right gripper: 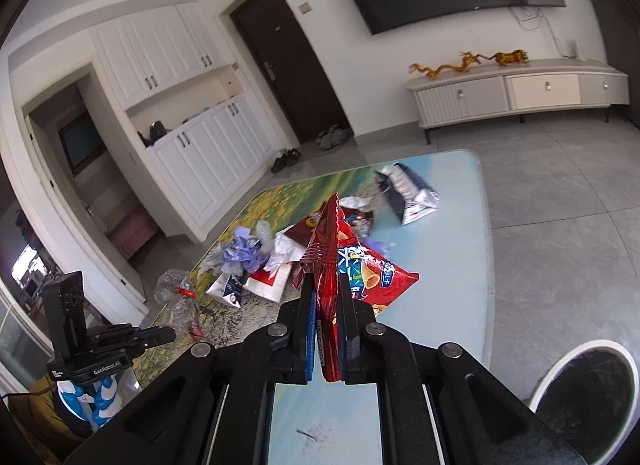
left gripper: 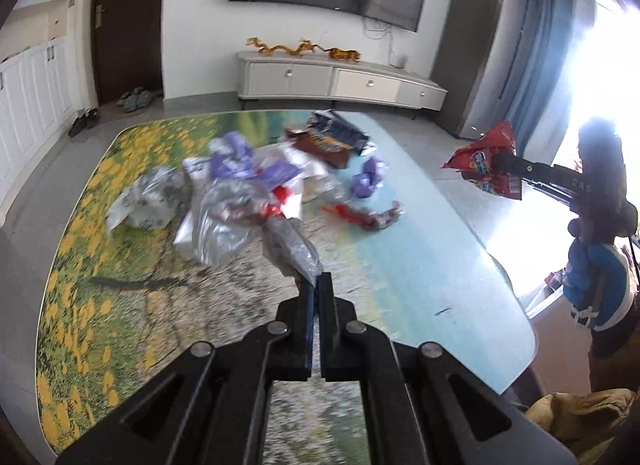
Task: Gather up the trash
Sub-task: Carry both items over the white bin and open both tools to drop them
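My left gripper is shut on a crumpled clear plastic bag and holds it above the table; it also shows in the right wrist view with the bag. My right gripper is shut on a red snack bag, lifted above the table; the bag also shows in the left wrist view. More trash lies on the table: purple wrappers, a dark blue bag, a brown wrapper, a red wrapper.
The table has a printed landscape top. A white-rimmed bin with a dark inside stands on the floor at the right of the table. A TV cabinet stands against the far wall.
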